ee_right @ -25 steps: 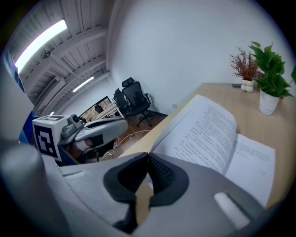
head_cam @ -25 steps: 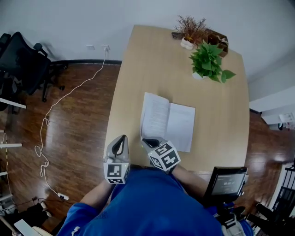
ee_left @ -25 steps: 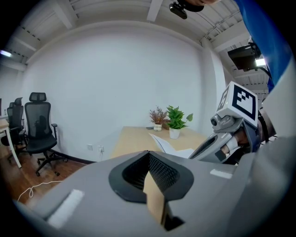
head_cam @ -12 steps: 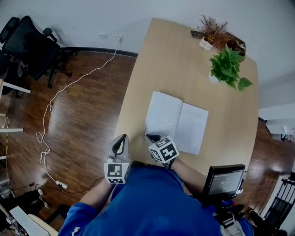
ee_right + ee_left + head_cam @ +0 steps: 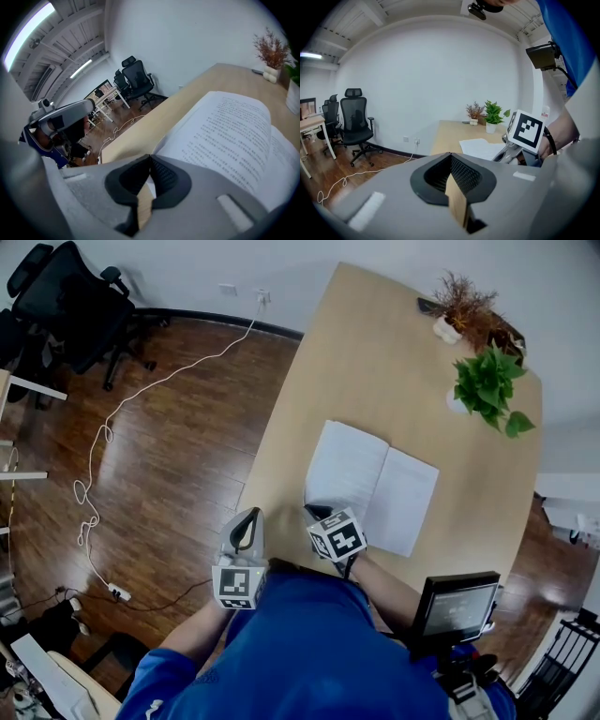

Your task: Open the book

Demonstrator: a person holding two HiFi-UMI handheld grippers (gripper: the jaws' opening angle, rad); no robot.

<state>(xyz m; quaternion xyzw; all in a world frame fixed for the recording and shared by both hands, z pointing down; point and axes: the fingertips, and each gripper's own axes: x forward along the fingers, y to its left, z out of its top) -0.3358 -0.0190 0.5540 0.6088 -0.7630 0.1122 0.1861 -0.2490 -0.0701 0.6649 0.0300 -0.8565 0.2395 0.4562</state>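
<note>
One open book [image 5: 372,486] on wooden table [image 5: 375,362]

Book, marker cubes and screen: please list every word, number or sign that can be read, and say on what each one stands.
Nothing here can be read as words.
Book: lines of print on the open pages, too small and blurred to read.
Marker cubes: black-and-white square patterns only, no letters or numbers.
Screen: faint rows, too small to read.

Overhead head view, gripper views share book [image 5: 373,486]
</note>
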